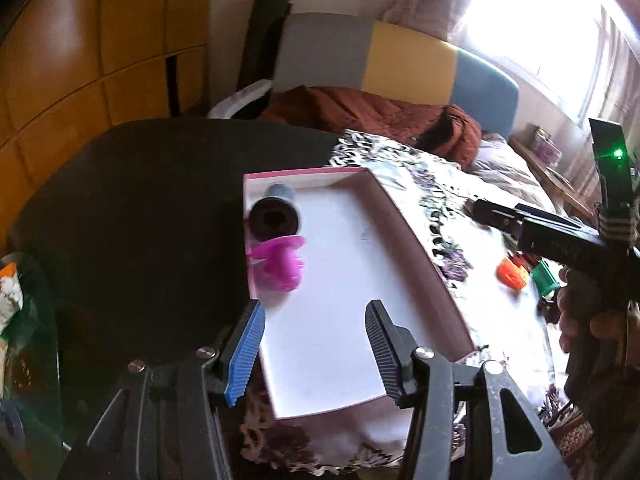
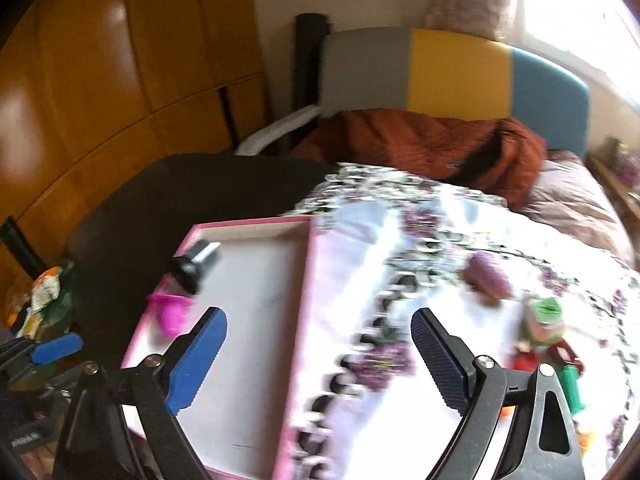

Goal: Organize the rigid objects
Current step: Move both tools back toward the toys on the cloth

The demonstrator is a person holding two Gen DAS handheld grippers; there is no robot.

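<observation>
No legible writing appears in either view. The pink-rimmed white tray [image 1: 416, 240] sits at frame centre on a floral tablecloth [image 1: 452, 216]. Along its left edge lie a black cylinder [image 1: 274, 216] and a magenta plastic piece [image 1: 280, 266]. Small toys [image 2: 548, 320] lie at right, outside the tray. Left gripper [image 1: 316, 344]: jaws partly apart, holding nothing. Right gripper [image 2: 320, 356]: jaws wide, holding nothing.

Smeared by motion in the right wrist view: patterned cloth [image 2: 400, 320], purple toy [image 2: 490, 276] and a green and red heap [image 2: 548, 332], unidentifiable. Cut off at the left wrist view's right edge: hand [image 1: 588, 320], green block [image 1: 545, 278] partly behind it. Box [image 2: 248, 320] bottom clipped. Snack packets [image 1: 10, 292] cropped at left.
</observation>
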